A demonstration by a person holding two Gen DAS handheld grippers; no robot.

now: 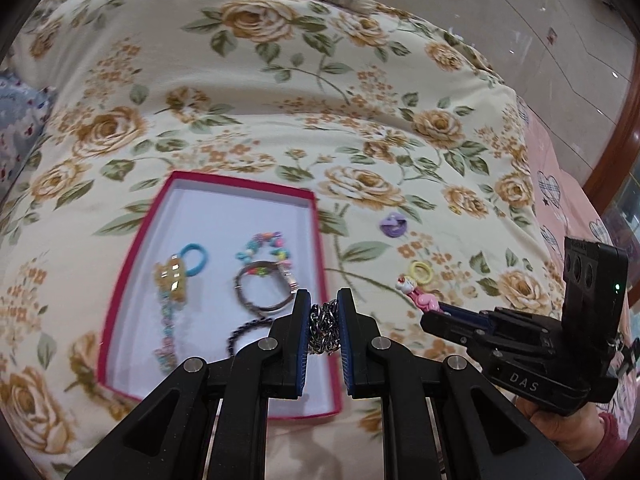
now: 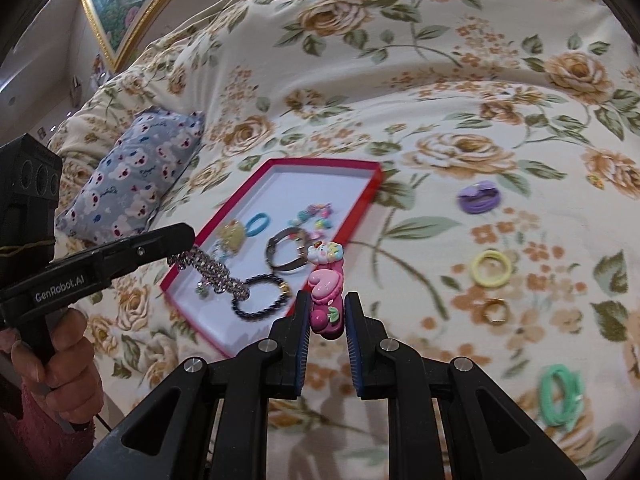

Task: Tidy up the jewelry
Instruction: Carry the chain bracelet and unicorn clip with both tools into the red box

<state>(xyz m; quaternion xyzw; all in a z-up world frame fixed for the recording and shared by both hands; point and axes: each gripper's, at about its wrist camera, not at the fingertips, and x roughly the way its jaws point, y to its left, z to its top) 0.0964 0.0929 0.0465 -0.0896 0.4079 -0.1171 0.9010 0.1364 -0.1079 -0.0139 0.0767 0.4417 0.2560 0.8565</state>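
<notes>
So, left gripper (image 1: pixel 324 312) clamped on a silver chain (image 1: pixel 323 330), dangling over the near end of the red-rimmed box (image 2: pixel 374 178) on the floral quilt (image 1: pixel 280 80). Right gripper (image 2: pixel 327 316) pinching a pink cartoon hair clip (image 2: pixel 326 292) just beside the box's right edge. Already lying inside: blue hair tie (image 1: pixel 195 258), beaded bracelet (image 1: pixel 266 250), metal bangle (image 2: pixel 286 256) and dark braided bracelet (image 2: pixel 260 298); purple (image 2: pixel 478 197), yellow (image 2: pixel 491 268) and green (image 2: pixel 560 398) ties plus a gold ring (image 2: pixel 496 311) out on the quilt.
</notes>
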